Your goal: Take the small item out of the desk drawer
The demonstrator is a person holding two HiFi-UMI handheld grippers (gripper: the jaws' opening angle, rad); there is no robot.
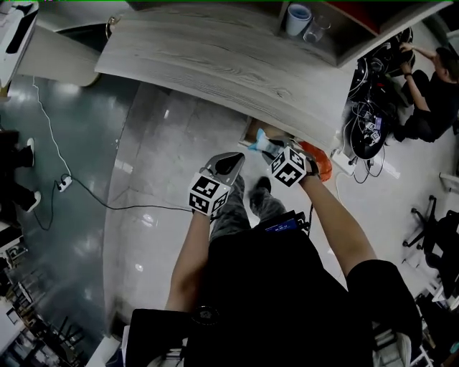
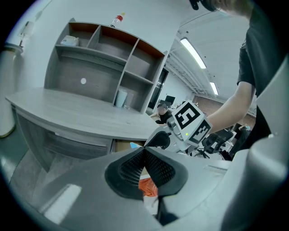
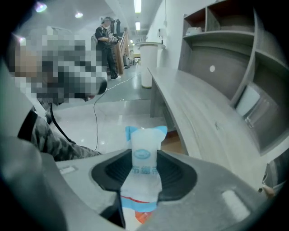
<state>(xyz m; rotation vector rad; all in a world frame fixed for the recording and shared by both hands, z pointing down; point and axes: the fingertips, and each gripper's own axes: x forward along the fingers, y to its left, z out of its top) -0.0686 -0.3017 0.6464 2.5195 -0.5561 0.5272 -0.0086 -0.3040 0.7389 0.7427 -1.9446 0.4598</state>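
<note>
So: small packet (image 3: 144, 153) pinched in right gripper (image 3: 144, 173), at the drawer (image 1: 252, 133) mouth

The right gripper's jaws are closed narrow on the packet. It is white with blue edges and stands upright between the black pads (image 3: 175, 173). Its top pokes up past them and its lower end hangs out below.

Head view: the right gripper (image 1: 271, 149) points at the edge of the desk (image 1: 215, 57). The packet (image 1: 262, 141) sits right at the drawer's brown opening under the desktop. Cannot tell whether it is fully clear of the drawer.

The left gripper (image 2: 144, 163) has its jaws pressed together with nothing between them. In the head view it (image 1: 228, 166) is just beside the right gripper, pointing the same way and short of the desk.

The left gripper view also catches the right gripper's marker cube (image 2: 192, 121) and the drawer's brown inside (image 2: 121, 145) below the desktop.

A shelf unit (image 2: 104, 67) stands on the desk. A cup (image 1: 297, 18) and a clear glass (image 1: 316, 30) are side by side in one compartment.

A cable (image 1: 107, 204) runs across the glossy floor (image 1: 158, 236) at left. A person (image 1: 429, 93) sits at far right among tangled cords.
</note>
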